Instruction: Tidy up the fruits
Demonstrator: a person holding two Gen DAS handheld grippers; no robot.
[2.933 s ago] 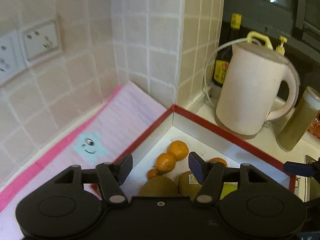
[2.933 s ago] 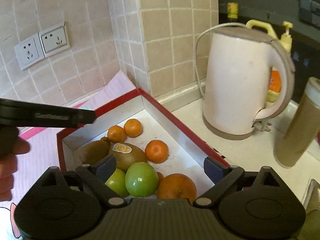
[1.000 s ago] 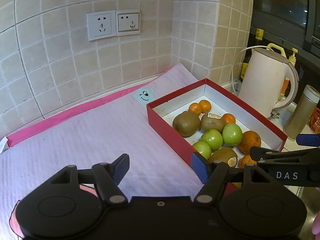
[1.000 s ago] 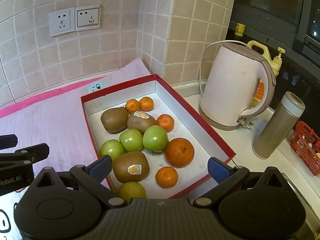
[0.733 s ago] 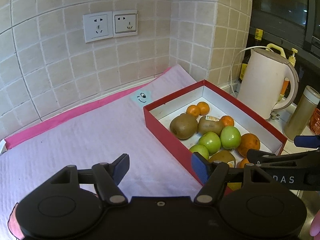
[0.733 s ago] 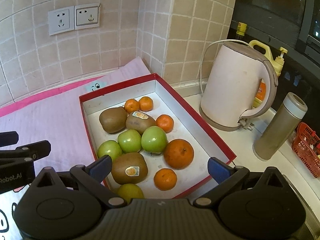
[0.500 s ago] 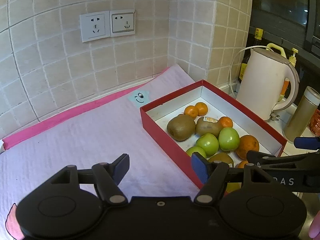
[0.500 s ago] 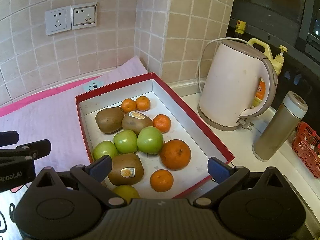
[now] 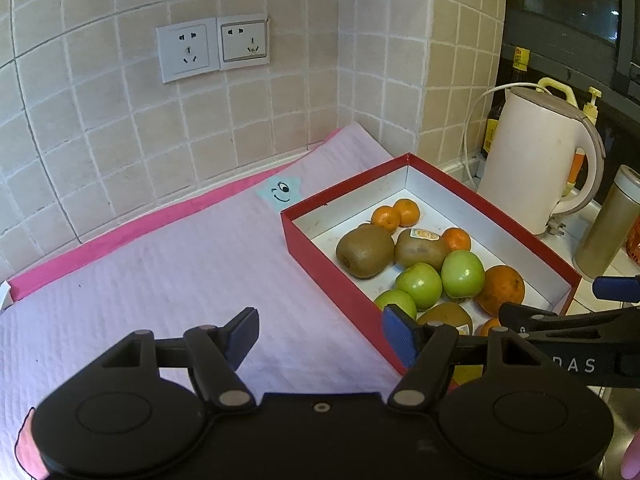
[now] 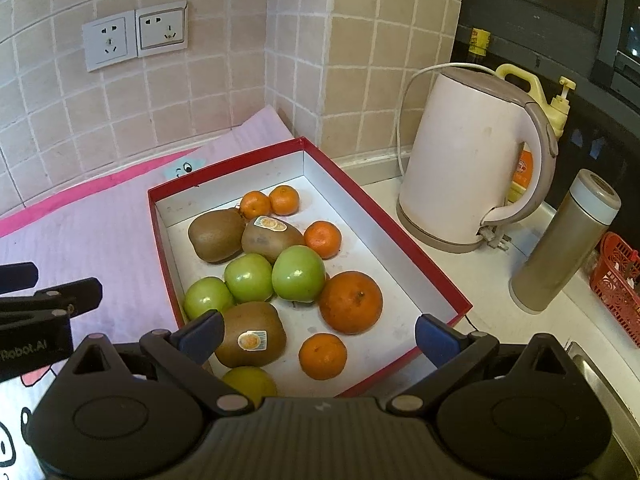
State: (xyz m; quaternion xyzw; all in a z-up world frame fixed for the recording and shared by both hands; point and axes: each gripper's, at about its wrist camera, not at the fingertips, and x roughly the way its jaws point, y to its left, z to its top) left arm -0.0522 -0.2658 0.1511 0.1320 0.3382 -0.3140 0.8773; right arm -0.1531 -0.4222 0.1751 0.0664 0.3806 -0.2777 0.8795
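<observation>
Left gripper [image 9: 318, 330]: jaws spread, nothing btwn them, over the lilac quilted mat [image 9: 168, 276] just beside the box's near-left wall. Right gripper [image 10: 318, 334]: jaws spread wide, empty, above the near end of the shallow red cardboard box w/ white inside [image 10: 404, 248]. Box sits at the mat's right edge, by the tiled corner. In it: brown kiwis [image 10: 216, 234], green apples [image 10: 298, 274], a large orange [image 10: 350, 302], small tangerines [image 10: 322, 356]. White electric kettle [image 10: 468, 160] on the table right of the box.
</observation>
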